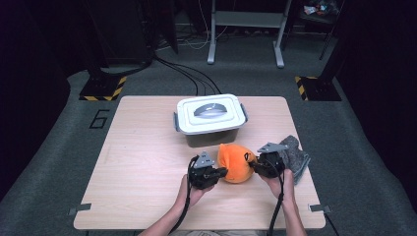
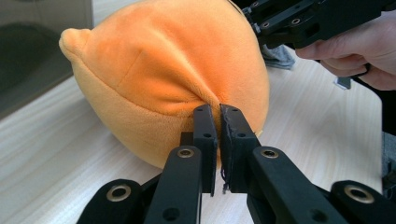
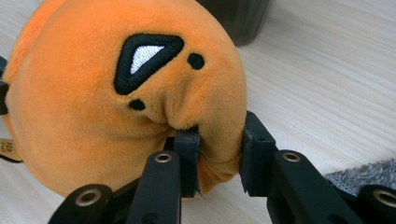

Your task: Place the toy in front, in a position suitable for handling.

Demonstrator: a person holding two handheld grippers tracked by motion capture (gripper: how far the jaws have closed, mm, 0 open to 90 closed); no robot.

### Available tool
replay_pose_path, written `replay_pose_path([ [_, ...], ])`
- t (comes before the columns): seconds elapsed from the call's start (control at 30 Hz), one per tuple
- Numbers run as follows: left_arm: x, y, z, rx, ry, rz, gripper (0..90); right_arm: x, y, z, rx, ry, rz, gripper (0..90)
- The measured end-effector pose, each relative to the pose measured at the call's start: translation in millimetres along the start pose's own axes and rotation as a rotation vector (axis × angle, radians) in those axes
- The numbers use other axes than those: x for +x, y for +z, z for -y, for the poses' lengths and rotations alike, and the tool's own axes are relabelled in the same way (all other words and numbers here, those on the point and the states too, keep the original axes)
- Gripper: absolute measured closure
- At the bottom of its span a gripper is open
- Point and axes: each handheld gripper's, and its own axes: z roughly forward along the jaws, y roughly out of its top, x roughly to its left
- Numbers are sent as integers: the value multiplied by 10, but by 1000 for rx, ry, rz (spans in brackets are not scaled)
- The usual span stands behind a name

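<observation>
Plush toy point(image 1: 237, 162) sits pinched between left tool point(image 1: 222, 172) and right tool point(image 1: 253, 164).

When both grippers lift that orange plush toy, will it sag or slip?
The orange plush toy is probably soft: its fabric bunches between the right gripper. The left gripper pinches only a thin fold, so it may sag or stretch. It looks light, and the fuzzy fabric seems unlikely to slip.
</observation>
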Motion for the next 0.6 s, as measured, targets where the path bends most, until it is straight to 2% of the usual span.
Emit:
replay_pose_path([
  [0.03, 17, 35, 37, 2, -14, -5, 854, -20, 23, 13, 9, -19, 0, 711],
  [0.13, 40, 43, 64, -8, -31, -12, 853, -45, 52, 41, 6, 7, -14, 688],
  [0.33, 63, 35, 79, -11, -43, -39, 844, -84, 48, 52, -2, 16, -12, 584],
  [0.37, 72, 29, 91, -17, -51, -42, 844, -117, 8, 63, -7, 36, 43, 543],
  [0.43, 67, 23, 97, -21, -42, -50, 842, -174, -32, 74, -7, 67, 27, 468],
  [0.6, 93, 17, 91, -14, -37, -58, 827, -161, -79, 106, -27, 83, 25, 421],
])
